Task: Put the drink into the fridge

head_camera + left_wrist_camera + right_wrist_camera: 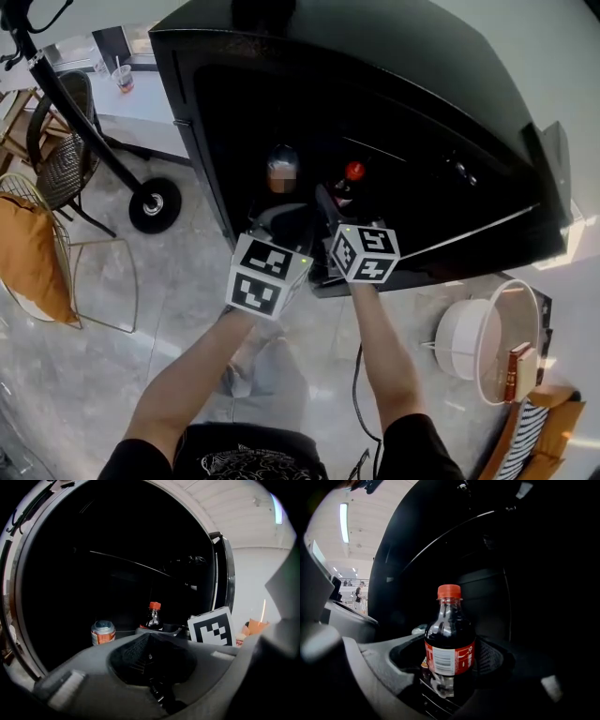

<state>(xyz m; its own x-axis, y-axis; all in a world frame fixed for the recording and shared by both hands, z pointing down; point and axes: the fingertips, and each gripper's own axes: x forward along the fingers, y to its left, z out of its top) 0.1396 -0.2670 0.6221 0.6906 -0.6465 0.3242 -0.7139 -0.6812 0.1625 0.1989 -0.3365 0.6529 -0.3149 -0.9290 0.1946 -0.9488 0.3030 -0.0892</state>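
Fridge (422,75) holding can (102,632), cola bottle (449,639) in right hand-held gripper (451,654)

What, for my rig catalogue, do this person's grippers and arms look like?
Both the left gripper and right gripper have grey moulded jaws with dark ribbed pads. Each carries a white cube, left cube and right cube, printed with black square markers. A dark cable runs beside the right arm. The person wears a black T-shirt with short sleeves and a pale print.
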